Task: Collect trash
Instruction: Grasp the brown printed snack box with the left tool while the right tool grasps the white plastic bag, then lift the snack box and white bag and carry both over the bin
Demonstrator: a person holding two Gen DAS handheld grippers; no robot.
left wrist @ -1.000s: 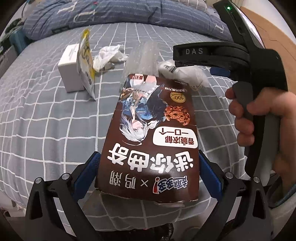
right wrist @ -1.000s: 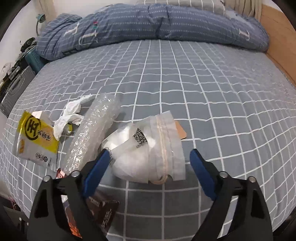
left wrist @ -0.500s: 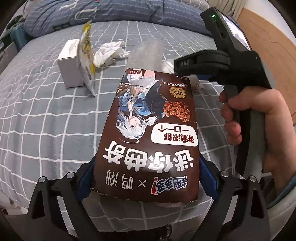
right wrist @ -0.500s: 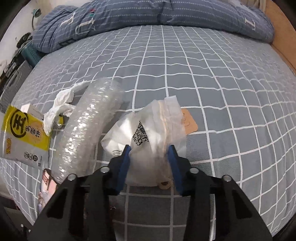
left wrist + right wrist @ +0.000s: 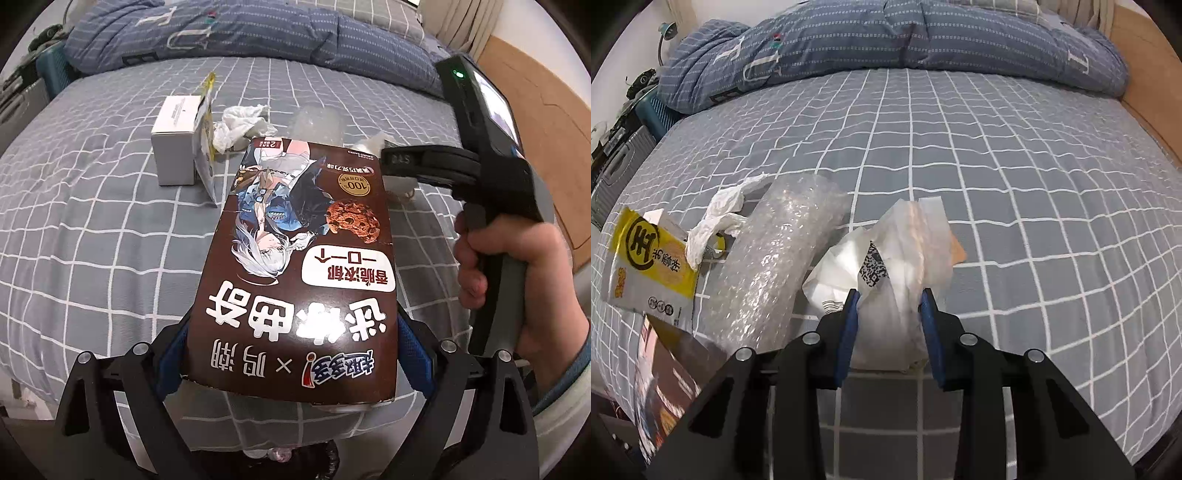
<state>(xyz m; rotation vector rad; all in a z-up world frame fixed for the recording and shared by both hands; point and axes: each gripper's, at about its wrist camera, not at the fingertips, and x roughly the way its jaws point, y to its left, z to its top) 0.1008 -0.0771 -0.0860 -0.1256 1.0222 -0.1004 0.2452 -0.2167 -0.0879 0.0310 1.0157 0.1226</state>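
Mid-grab here: my right claw [image 5: 890, 306] is closing on the plastic bag [image 5: 886, 258], near edge of the bed [image 5: 997, 147]. Left claw [image 5: 291, 343] clamps the cookie box [image 5: 303, 258]. Next: lift the bag clear, gently.

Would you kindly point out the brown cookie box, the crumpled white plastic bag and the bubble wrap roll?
Brown cookie box [image 5: 295, 280]: left wrist view, printed front face.
Crumpled white plastic bag [image 5: 886, 295]: right wrist view, its middle.
Clear bubble wrap roll [image 5: 775, 258]: right wrist view, mid-length.
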